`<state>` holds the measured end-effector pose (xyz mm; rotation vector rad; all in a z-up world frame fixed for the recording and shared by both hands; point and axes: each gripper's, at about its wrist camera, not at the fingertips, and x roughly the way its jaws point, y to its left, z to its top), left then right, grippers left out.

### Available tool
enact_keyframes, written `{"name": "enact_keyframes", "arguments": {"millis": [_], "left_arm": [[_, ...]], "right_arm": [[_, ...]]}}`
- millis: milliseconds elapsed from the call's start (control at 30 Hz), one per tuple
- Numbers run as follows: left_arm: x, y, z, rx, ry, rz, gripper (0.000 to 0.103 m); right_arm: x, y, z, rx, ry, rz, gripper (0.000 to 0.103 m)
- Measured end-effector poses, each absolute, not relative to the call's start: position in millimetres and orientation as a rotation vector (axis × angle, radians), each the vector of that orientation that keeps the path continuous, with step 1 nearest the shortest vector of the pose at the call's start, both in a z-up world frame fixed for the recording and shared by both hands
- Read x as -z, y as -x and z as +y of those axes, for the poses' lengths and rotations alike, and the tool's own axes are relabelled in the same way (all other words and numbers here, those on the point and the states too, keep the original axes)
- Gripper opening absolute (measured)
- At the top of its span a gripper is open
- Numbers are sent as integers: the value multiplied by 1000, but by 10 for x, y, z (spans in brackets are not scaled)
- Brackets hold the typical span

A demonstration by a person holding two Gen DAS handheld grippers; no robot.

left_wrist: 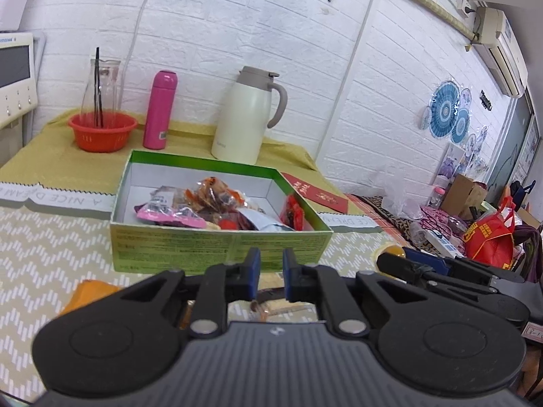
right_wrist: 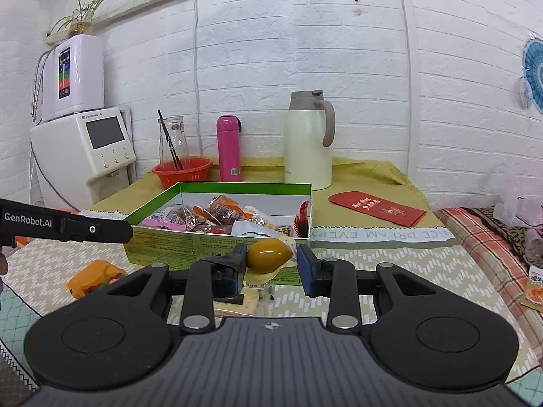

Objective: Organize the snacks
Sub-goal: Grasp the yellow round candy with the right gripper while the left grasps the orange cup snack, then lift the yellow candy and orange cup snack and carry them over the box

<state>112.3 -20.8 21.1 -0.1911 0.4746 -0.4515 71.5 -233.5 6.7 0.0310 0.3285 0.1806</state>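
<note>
A green box (left_wrist: 217,247) (right_wrist: 190,244) stands open on the table with several snack packets (left_wrist: 207,203) (right_wrist: 217,217) inside. My right gripper (right_wrist: 269,264) is shut on a brown egg-shaped snack in clear wrap (right_wrist: 268,256), held just before the box's front wall; the snack also shows in the left wrist view (left_wrist: 393,249). My left gripper (left_wrist: 271,276) has its jaws a narrow gap apart with nothing between them, low in front of the box. An orange packet (left_wrist: 91,293) (right_wrist: 95,276) lies on the table to the left. More packets (right_wrist: 244,300) lie under the grippers.
At the back stand a cream jug (left_wrist: 246,118) (right_wrist: 309,142), a pink flask (left_wrist: 159,110) (right_wrist: 230,149), a red bowl (left_wrist: 101,130) (right_wrist: 183,171) and a glass carafe (left_wrist: 101,84). A red envelope (right_wrist: 376,208) lies right of the box. A water dispenser (right_wrist: 88,149) stands at left; clutter (left_wrist: 482,227) is at right.
</note>
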Motion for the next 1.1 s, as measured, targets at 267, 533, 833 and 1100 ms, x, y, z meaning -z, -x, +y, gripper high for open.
{"name": "enact_keyframes", "arguments": {"millis": [267, 533, 833, 1100], "left_arm": [[-167, -1195, -212, 533, 92, 541, 6], [257, -552, -579, 794, -51, 682, 55], [541, -170, -1075, 903, -151, 776, 55], [608, -87, -1209, 882, -255, 726, 34]], "right_arm": [[-46, -873, -2279, -197, -46, 338, 58], [76, -721, -2462, -134, -55, 361, 58], [99, -572, -2615, -117, -70, 360, 59], [171, -531, -2680, -110, -102, 375, 59]]}}
